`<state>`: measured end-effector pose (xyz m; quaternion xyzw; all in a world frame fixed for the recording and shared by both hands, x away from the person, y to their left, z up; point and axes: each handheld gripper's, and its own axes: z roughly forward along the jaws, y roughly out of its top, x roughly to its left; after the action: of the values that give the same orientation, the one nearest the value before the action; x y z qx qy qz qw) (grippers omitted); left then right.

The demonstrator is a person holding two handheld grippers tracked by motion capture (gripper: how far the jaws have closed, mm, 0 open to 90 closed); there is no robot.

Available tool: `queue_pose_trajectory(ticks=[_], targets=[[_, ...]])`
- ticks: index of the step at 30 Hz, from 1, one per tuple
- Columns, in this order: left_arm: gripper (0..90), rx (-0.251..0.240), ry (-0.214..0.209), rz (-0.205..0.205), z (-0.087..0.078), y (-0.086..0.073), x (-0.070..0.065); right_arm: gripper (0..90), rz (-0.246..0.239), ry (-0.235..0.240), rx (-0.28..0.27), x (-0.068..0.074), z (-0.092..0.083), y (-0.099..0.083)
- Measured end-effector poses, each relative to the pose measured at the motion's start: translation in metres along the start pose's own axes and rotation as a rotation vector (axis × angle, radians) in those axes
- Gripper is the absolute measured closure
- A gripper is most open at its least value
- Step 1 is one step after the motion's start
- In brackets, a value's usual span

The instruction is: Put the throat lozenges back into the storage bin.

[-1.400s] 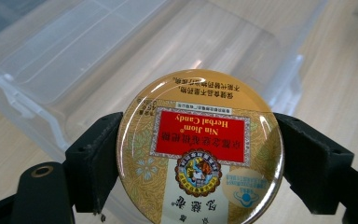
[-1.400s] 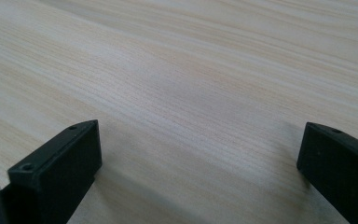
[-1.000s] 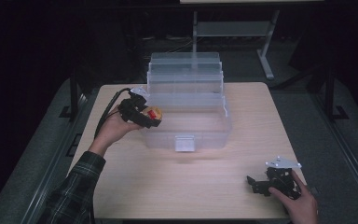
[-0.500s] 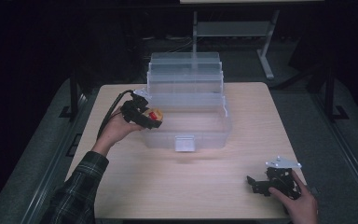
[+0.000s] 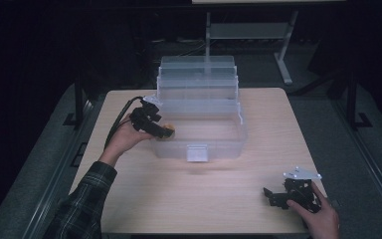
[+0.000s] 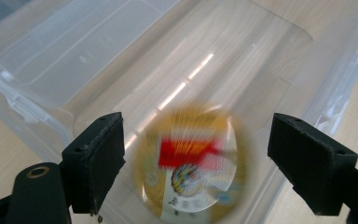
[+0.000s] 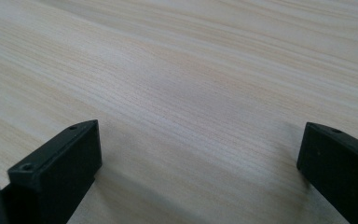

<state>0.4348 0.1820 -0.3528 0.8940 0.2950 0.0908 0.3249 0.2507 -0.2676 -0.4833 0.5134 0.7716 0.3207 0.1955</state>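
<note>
The left gripper (image 6: 193, 140) has been moved over the box's (image 5: 229, 144) near-left edge and its jaws have been let wide; the can (image 6: 191, 163), blurred, seems dropped between them into the box. Its label cannot be read. The right gripper (image 5: 274, 197) is rested gaping on the table (image 5: 179, 199).

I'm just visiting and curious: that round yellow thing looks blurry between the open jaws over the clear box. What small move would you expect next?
Probably lift the left gripper clear. Its jaws stand apart from the blurred round item, which is above the clear box's floor, apparently released.
</note>
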Motion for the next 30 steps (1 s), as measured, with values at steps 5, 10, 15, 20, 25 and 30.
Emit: queue_pose_trajectory(ticks=[5, 10, 15, 20, 25, 30], targets=[[18.3, -0.009, -0.003, 0.004, -0.003, 0.000, -0.002, 0.0, 0.002, 0.000, 0.001, 0.000, 0.000, 0.000], [18.5, -0.022, 0.001, 0.007, -0.011, -0.003, -0.006, 0.0, 0.002, 0.000, 0.001, 0.000, 0.000, 0.000], [18.7, -0.020, 0.009, 0.019, -0.020, -0.007, -0.010, 0.0, 0.002, 0.000, 0.001, 0.000, 0.000, 0.000], [18.6, -0.045, 0.015, 0.012, -0.031, -0.013, -0.014, 0.0, 0.002, 0.000, 0.001, 0.000, 0.000, 0.000], [16.3, -0.041, 0.034, 0.015, -0.037, -0.022, -0.017, 0.0, 0.002, 0.000, 0.001, 0.000, 0.000, 0.000], [12.3, -0.042, 0.052, 0.008, -0.041, -0.032, -0.021, 0.0, 0.002, 0.000, 0.001, 0.000, 0.000, 0.000]])
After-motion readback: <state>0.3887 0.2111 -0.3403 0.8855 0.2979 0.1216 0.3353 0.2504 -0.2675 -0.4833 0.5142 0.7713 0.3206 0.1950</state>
